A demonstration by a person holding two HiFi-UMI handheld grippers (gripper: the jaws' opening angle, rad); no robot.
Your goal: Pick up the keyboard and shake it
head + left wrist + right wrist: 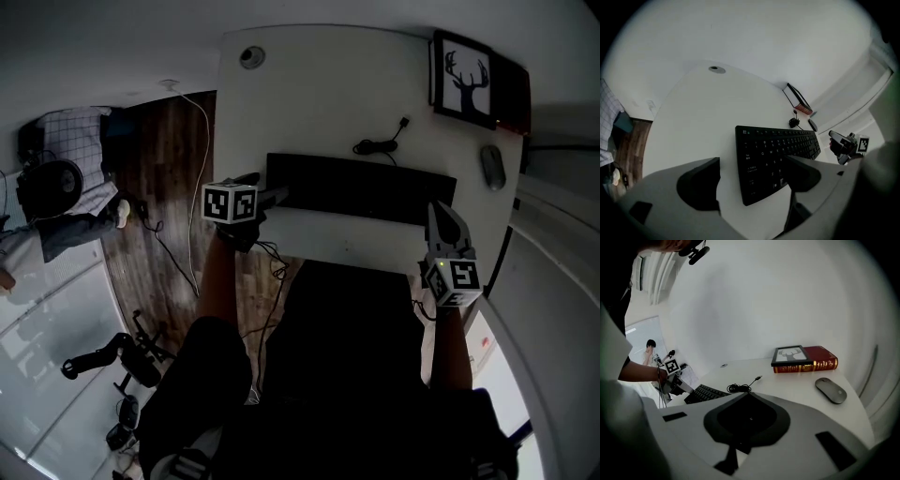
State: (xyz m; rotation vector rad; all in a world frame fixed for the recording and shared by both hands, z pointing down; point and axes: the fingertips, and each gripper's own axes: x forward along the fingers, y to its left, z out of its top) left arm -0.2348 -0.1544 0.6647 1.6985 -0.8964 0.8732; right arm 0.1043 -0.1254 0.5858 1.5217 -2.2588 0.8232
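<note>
1. The black keyboard point(361, 189) lay flat on the white table point(309, 84), running across in front of the person, near the table's near edge.
2. The left gripper point(277, 195) was at the keyboard's left end. Its jaws stood wide apart, gripping nothing. In the left gripper view the keyboard's near corner sat between them, and the right jaw overlapped the keys.
3. The right gripper point(439, 217) hovered just by the keyboard's right end. Its jaws were pressed together with nothing between them.
4. Beyond the keyboard lay a coiled black cable point(377, 143).
5. A grey mouse point(493, 167) lay off to the right.
6. A framed deer picture point(791, 355) rested on a red book point(820, 363) at the far right corner.
</note>
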